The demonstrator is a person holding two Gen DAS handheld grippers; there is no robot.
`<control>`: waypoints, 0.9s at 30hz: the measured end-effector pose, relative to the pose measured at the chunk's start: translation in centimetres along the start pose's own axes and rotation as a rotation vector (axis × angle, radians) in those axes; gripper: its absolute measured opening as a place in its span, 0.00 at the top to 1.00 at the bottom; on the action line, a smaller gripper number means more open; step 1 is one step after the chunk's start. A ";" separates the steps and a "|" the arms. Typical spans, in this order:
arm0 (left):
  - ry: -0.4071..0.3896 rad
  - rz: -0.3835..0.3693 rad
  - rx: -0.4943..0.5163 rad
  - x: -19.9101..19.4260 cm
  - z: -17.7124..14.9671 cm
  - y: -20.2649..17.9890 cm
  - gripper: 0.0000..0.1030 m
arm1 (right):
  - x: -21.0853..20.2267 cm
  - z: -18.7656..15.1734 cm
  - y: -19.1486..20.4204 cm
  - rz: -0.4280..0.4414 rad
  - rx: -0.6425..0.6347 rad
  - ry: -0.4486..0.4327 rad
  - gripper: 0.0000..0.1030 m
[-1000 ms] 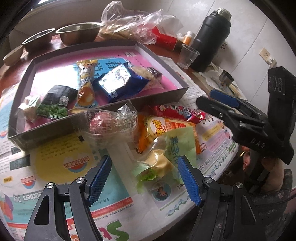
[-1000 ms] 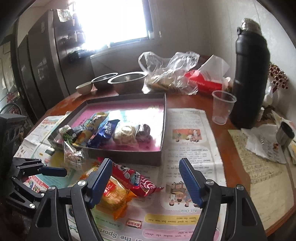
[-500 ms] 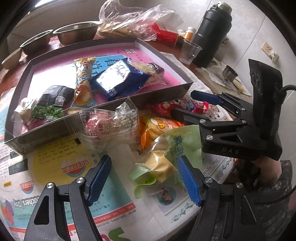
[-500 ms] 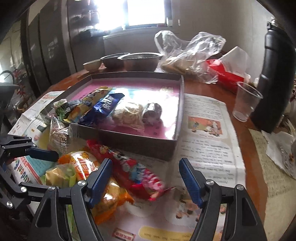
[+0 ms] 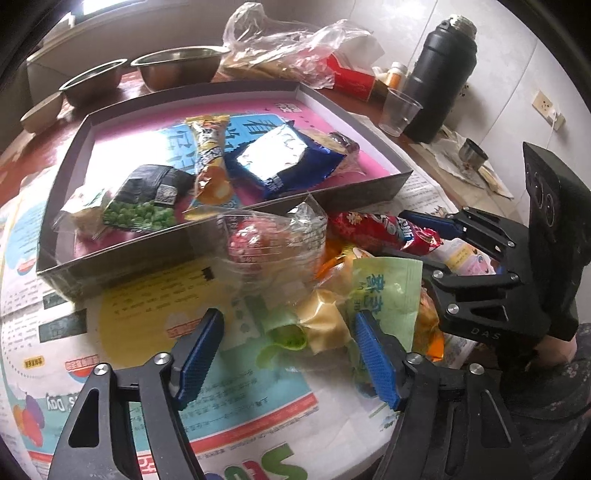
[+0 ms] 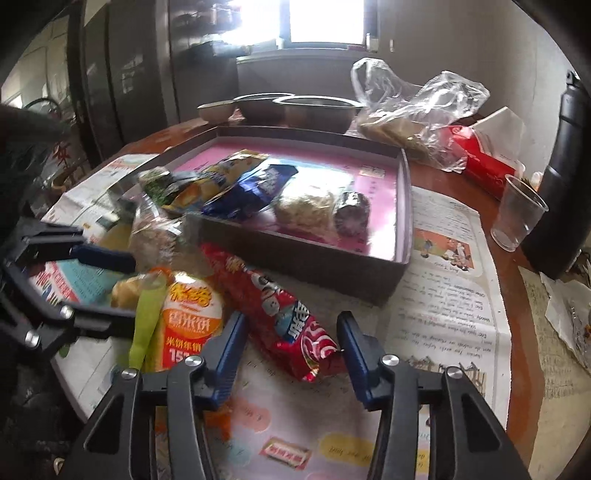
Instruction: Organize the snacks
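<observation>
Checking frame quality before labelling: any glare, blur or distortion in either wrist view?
Right wrist: window blown out, left edge smeared, table rim bowed by fisheye. Left wrist: sharp, glare on the blue packet and the tray floor, dark corner vignette.

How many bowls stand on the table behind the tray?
3, in a row behind the tray: a large metal bowl, a smaller metal bowl, and a pale bowl at the end.
</observation>
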State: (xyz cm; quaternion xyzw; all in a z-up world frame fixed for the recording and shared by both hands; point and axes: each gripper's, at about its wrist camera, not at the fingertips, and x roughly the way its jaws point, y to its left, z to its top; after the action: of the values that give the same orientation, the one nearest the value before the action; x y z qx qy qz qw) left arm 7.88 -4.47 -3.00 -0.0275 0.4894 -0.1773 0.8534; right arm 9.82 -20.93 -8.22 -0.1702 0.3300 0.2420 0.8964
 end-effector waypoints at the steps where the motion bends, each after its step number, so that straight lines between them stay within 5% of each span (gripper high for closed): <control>1: -0.001 -0.004 -0.003 -0.1 -0.1 0.0 0.33 | 0.0 0.1 0.1 0.003 -0.007 -0.002 0.51; 15: -0.007 -0.038 -0.010 0.2 0.3 -0.4 0.37 | 1.4 0.9 -0.3 0.066 -0.043 -0.042 0.51; 21: -0.006 -0.056 -0.006 0.2 0.1 -0.9 0.51 | 0.8 0.4 -0.1 0.049 -0.024 -0.032 0.59; 27: -0.006 -0.056 -0.021 0.0 0.0 -0.1 0.52 | -0.2 -0.7 -1.0 -0.008 0.033 0.021 0.60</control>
State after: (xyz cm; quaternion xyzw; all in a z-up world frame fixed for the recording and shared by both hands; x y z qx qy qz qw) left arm 7.86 -4.58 -2.95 -0.0507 0.4878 -0.1960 0.8492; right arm 9.86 -22.14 -8.41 -0.1592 0.3429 0.2312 0.8965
